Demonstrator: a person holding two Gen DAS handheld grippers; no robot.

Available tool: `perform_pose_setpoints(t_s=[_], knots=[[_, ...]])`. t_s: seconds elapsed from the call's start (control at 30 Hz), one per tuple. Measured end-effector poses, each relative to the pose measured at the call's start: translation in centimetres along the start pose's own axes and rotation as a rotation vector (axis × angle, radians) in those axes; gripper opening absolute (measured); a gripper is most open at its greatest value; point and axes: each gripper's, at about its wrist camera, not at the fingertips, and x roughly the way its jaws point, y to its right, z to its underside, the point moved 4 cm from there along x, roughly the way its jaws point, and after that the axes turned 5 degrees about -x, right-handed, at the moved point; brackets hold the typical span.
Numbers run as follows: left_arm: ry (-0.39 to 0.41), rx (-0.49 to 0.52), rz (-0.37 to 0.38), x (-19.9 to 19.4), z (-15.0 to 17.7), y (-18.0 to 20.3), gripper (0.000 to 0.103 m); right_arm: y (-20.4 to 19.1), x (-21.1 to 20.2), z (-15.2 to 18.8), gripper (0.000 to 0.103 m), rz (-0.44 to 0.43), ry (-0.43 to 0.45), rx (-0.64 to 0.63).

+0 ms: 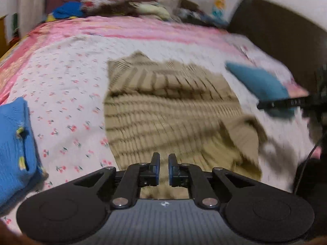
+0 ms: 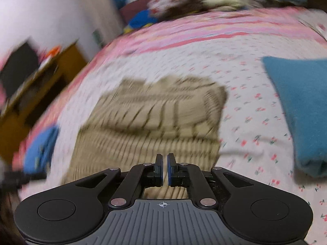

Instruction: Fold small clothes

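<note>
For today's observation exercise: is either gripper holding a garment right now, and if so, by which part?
Nothing is held. The left gripper and right gripper are both shut on nothing, above the beige knitted garment on the bed.

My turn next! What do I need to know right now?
Left gripper: shut, holding nothing.
Right gripper: shut, holding nothing.
The tan knitted sweater lies on the bed sheet right in front of both grippers, part folded, with one loose corner sticking out on its right side.
A folded teal cloth lies to the right, a folded blue cloth to the left.
Done: those two look folded.
Left: probably finish folding the sweater. The pictures are blurry, so check first.
</note>
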Motion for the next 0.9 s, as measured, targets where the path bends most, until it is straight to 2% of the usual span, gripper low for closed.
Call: perform_pose_setpoints(t_s=[0.23,0.27,0.3,0.33,0.37,0.53,0.73,0.9], knots=[[-0.067,0.253,0.0,0.7,1.3,3.1,0.029,-6.7,-0.8,2.7,0.009,0.043,-0.057,-0.482],[-0.075,0.273,0.003,0.7,1.5,3.1,0.03,-7.2,-0.9,2.8,0.01,0.056,-0.062,-0.546],[-0.081,0.287,0.001,0.7,1.6,3.1,0.03,-7.7,-0.8,2.9,0.016,0.064,-0.072,-0.605],[-0.09,0.304,-0.006,0.7,1.8,3.0,0.031,-8.0,-0.7,2.9,0.023,0.066,-0.081,-0.64],[-0.095,0.316,-0.01,0.7,1.9,2.8,0.031,-8.1,-0.5,2.8,0.026,0.071,-0.09,-0.672],[-0.136,0.423,-0.02,1.4,2.9,3.0,0.031,-9.6,-0.8,2.4,0.031,0.039,-0.092,-0.808],[-0.193,0.636,-0.029,2.9,4.0,4.6,0.031,-11.9,0.8,2.4,0.031,0.007,-0.122,-0.944],[-0.252,0.835,-0.027,4.4,5.5,6.7,0.031,-12.1,2.8,2.4,0.031,0.003,-0.183,-0.965]])
